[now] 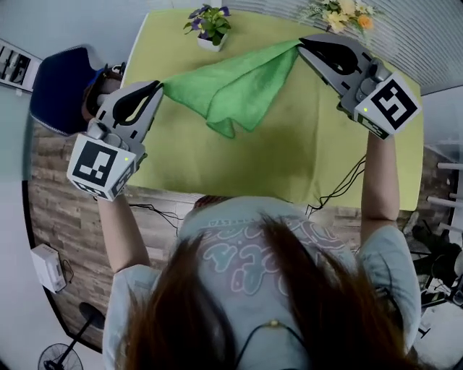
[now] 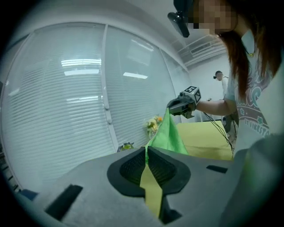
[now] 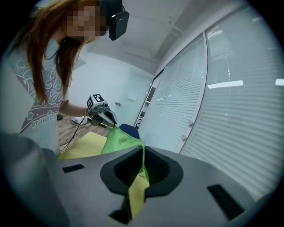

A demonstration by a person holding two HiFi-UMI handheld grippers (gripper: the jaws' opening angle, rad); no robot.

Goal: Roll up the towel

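Left tool: jaws together, clamped on one corner of the green towel. In the left gripper view a thin edge of green cloth is pinched between the pads right at the tips. Right tool: jaws likewise closed on the opposite corner, with green cloth nipped between the pads in its own view. The towel spans the gap between the two tool tips, held up over the yellow-green counter. Its top edge runs fairly taut from tip to tip, and the rest hangs below in loose folds. The lowest fold drops roughly midway between the tools, a little nearer the left one. Cannot tell whether that fold touches the counter. Both tools point away from the person, with tips angled inward toward each other, and each shows in the other's view at the far end of the cloth. Beyond the left tool's tip, a small potted plant stands at the counter's far edge. Beyond the right tool, a bunch of flowers sits at the far edge. Outboard of the left tool, off the counter, is a blue chair. A black cable hangs over the near edge of the counter below the right tool.
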